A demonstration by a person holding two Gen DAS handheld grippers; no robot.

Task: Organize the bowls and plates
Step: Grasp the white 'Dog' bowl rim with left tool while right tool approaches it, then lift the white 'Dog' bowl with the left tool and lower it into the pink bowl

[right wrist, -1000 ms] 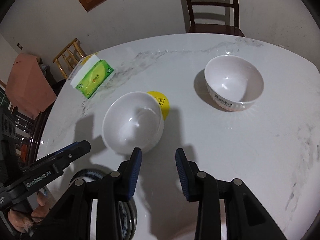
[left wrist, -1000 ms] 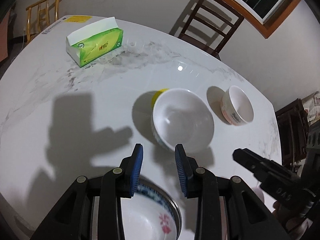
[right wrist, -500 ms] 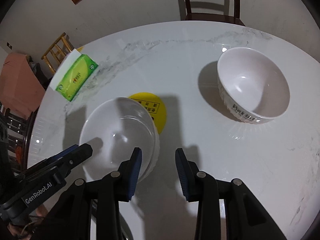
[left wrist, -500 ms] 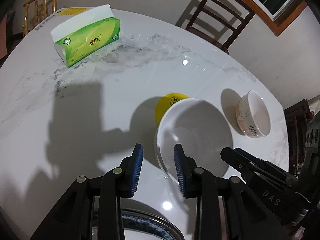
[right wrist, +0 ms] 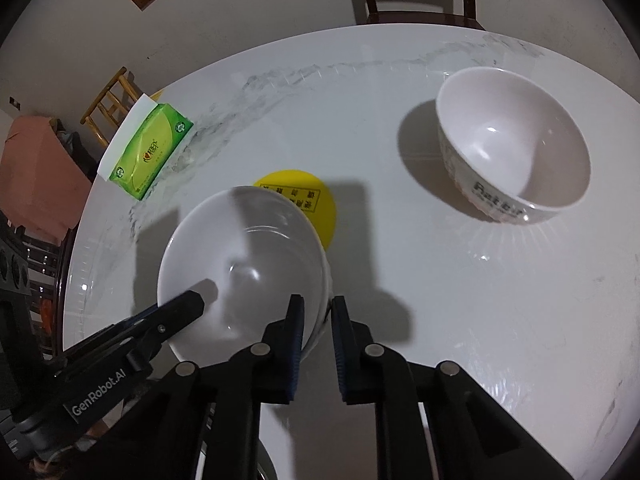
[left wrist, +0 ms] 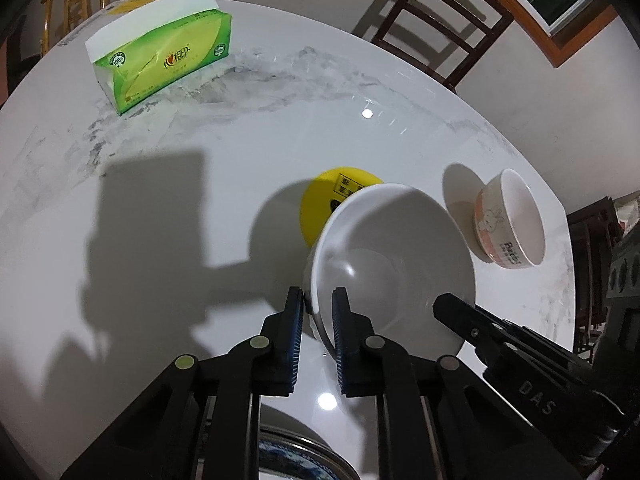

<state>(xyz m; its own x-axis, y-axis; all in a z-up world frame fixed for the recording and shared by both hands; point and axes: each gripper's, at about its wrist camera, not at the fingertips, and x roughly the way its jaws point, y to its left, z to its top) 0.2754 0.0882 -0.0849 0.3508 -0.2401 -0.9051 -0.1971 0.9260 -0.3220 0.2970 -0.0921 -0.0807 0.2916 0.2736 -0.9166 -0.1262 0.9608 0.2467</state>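
Observation:
A large white bowl (left wrist: pixel 400 256) sits on the white marble table (left wrist: pixel 200 160), partly over a yellow round disc (left wrist: pixel 324 196); it also shows in the right wrist view (right wrist: pixel 240 264). My left gripper (left wrist: pixel 317 312) has its jaws on either side of the bowl's left rim, narrowly apart. My right gripper (right wrist: pixel 317 316) straddles the bowl's right rim the same way. A smaller white bowl with a rabbit print (left wrist: pixel 510 220) stands to the right, also in the right wrist view (right wrist: pixel 516 148). A blue-patterned plate (left wrist: pixel 296 456) lies below my left gripper.
A green tissue box (left wrist: pixel 160 64) stands at the far left of the table, also in the right wrist view (right wrist: pixel 152 148). A dark wooden chair (left wrist: pixel 436 24) stands behind the table. A light wooden chair (right wrist: pixel 110 104) is at the far left edge.
Both grippers have moved forward onto the large white bowl, and their jaws have narrowed around its rim on opposite sides. The patterned plate has slid out of the lower view.

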